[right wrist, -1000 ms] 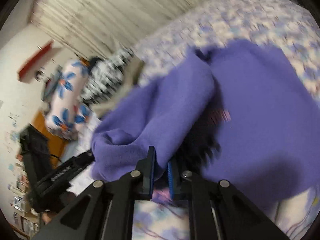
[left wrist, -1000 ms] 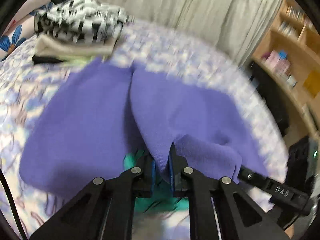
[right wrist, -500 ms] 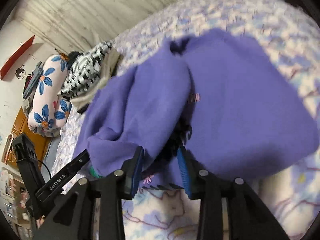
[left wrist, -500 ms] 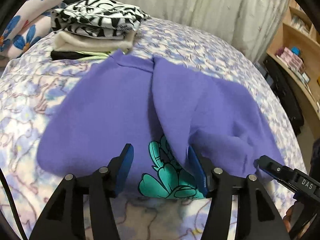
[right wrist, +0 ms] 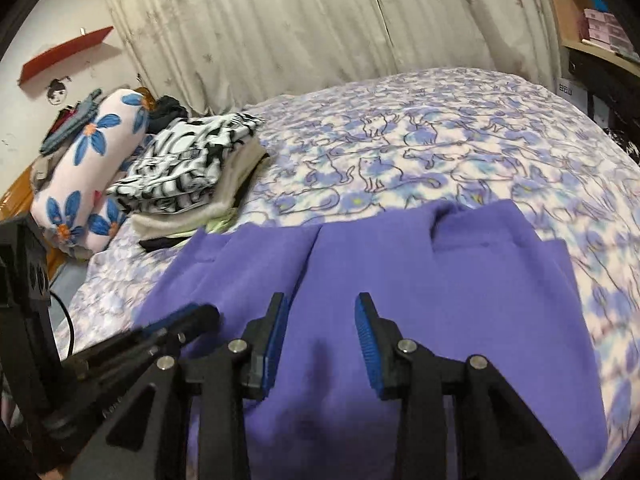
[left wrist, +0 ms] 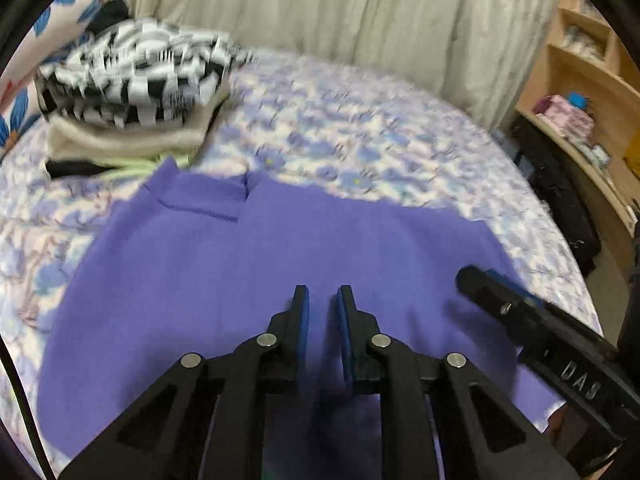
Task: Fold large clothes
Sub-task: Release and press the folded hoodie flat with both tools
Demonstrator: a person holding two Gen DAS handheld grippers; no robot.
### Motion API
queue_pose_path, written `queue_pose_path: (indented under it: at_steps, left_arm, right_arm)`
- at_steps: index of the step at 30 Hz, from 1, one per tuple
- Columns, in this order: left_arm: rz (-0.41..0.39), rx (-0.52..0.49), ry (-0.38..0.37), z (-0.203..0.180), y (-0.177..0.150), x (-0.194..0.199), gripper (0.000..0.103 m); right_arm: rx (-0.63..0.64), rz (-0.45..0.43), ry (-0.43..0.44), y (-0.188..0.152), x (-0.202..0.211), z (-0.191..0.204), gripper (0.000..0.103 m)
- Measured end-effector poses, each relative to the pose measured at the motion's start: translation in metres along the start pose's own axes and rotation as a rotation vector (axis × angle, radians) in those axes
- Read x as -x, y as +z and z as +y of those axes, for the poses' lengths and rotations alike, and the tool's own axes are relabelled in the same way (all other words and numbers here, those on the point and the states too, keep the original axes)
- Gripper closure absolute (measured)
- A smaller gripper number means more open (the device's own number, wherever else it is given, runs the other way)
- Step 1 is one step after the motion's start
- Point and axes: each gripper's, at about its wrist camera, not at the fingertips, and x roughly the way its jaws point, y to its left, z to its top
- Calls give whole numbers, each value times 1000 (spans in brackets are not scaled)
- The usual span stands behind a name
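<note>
Far left: a pillow (right wrist: pixel 86 152), pushed to the bed's edge, out of the folding area. Next to it a stack (right wrist: pixel 192 168) of folded clothes, zebra print on top, parked just beyond the work so finished pieces stay clear; one purple corner reaches almost to its base, perhaps touching (blur in the left view leaves that uncertain).

Middle: the sweater (right wrist: pixel 420 280), spread flat on the bedspread (right wrist: pixel 420 152), sides laid inward so two flaps meet along a seam running away from the cameras. Looks like a fold half made, judging by that seam and the tidy outline, with a lengthwise fold probably due next.

Above its near hem: the left gripper (left wrist: pixel 322 312), blue pads narrowly parted, pinching nothing, purple cloth visible in the gap. Hovers low over the fabric, presumably ready to take a fresh edge. Just to its right: the right gripper (right wrist: pixel 322 328), spread wider, likewise empty, lined up a little right of the seam. Side by side, well placed for a two-point lift of the hem.

Far right: wooden shelves (left wrist: pixel 592 92) beside the bed, no part in the job.
</note>
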Motion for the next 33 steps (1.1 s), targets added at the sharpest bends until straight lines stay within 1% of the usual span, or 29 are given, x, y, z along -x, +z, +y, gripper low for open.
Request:
queue_pose_path:
  at_steps: [2, 3, 4, 5, 6, 7, 8, 14, 17, 22, 25, 26, 28, 30, 32, 33]
  left_arm:
    - [58, 9, 38, 6, 0, -21, 92]
    - [72, 9, 36, 9, -1, -28, 91]
    - [68, 18, 22, 14, -2, -30, 91]
    - [57, 26, 2, 17, -4, -30, 91]
    - [51, 27, -7, 18, -6, -30, 91]
    - [44, 24, -18, 20, -8, -30, 91]
    - [38, 24, -24, 21, -9, -30, 91]
    - [23, 42, -29, 22, -13, -32, 91]
    - [26, 40, -16, 20, -12, -31, 91]
    - [42, 52, 9, 18, -11, -27, 91]
    - [61, 70, 30, 14, -9, -23, 90]
    - [67, 73, 35, 13, -8, -21, 88]
    - [71, 77, 37, 12, -8, -17, 81]
    - [66, 84, 33, 10, -10, -8, 62]
    - [44, 93, 23, 9, -15, 7, 48]
    - [34, 93, 18, 8, -18, 14, 46]
  right_arm:
    - [-16, 21, -65, 4, -19, -13, 68]
    - [-31, 29, -104, 3, -27, -22, 68]
    - [-65, 43, -126, 1, -35, -39, 69]
    - [-96, 51, -103, -1, -38, -49, 73]
    - [-130, 47, -59, -5, -38, -60, 76]
    - [-161, 32, -22, -8, -34, -69, 76]
    - [-164, 29, -20, -10, -31, -71, 77]
    - [-181, 38, -27, -18, -21, -70, 76]
    - [-204, 44, -28, -20, -17, -70, 74]
    - [-226, 60, -70, -23, -14, -64, 73]
    - [-221, 75, -85, -22, -11, -58, 69]
    - [-222, 79, -85, -22, -10, -56, 67]
    - [-230, 89, -85, -24, -6, -53, 67]
    - [-240, 101, -81, -26, -1, -50, 66]
    - [-243, 110, -74, -29, 5, -47, 66]
    - [-245, 118, -70, -31, 9, -45, 66]
